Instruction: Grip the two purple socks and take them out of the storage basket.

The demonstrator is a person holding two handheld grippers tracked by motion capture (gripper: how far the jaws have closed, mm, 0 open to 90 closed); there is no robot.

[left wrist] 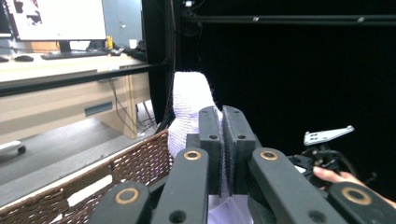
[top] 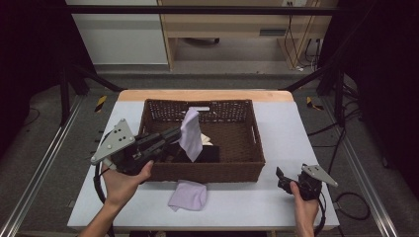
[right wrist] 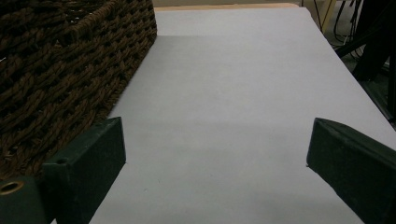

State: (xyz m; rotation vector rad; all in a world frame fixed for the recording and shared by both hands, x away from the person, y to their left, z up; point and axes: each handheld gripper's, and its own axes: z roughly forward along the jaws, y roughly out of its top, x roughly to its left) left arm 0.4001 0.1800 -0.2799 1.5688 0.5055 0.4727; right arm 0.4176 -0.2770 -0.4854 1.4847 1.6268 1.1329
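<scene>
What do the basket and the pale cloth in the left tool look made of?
Basket: dark brown woven wicker or rattan by its braided strands, matte. Cloth: soft lilac fabric, likely knit or terry; its fuzzy surface shows in the left gripper view, where it hangs limp between the shut jaws.

Seen from above: white table [top: 247,207] with a brown wicker basket [top: 207,173] toward the far edge, about mid-width. Left gripper [top: 174,134], reaching over the basket's left wall, jaws pinched on a pale lilac cloth [top: 191,134] hanging above the basket interior. Inside, under the cloth, something black [top: 207,154] and a cream item [top: 207,140], not clear enough to name. Second lilac cloth [top: 188,195] crumpled on the table just in front of the basket's near wall. Right gripper [top: 281,178] near the near right corner, low over the table, well apart from the basket, jaws apart, nothing between.
</scene>
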